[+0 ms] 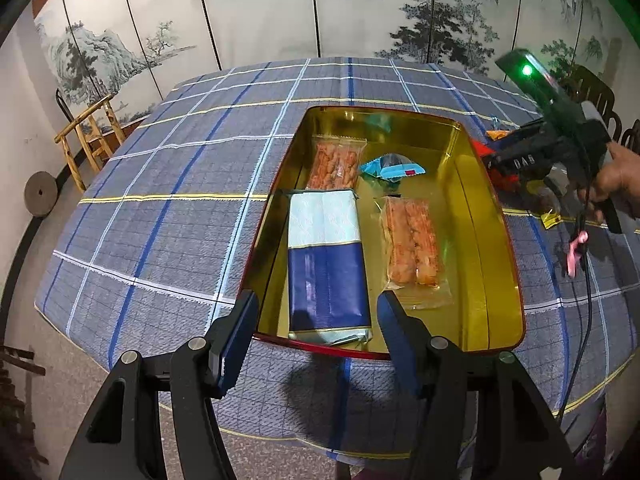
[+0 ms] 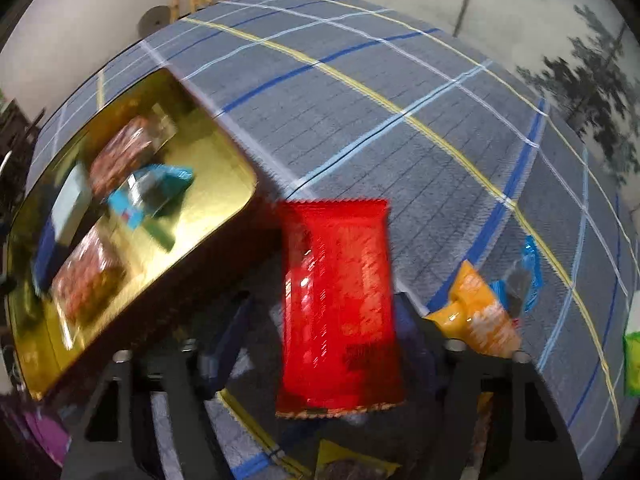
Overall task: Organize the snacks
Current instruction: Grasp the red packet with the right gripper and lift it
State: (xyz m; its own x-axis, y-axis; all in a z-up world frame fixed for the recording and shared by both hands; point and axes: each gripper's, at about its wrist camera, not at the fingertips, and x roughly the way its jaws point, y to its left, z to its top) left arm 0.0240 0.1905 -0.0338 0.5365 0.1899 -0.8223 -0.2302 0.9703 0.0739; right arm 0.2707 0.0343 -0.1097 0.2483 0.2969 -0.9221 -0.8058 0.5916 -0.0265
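Snack sorting: the right gripper (image 2: pixel 320 320), jaws apart, brackets a red foil packet (image 2: pixel 338 304) (grip unclear) beside the gold tin (image 2: pixel 224 152); loose pads could drop it. The left gripper (image 1: pixel 316 332) hovers half-open, empty.

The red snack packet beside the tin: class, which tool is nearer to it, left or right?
Right. The red snack packet lies between the right tool's fingers, on the cloth outside the gold tin. The left tool hangs over the tin's near rim, at the blue-and-white pack.
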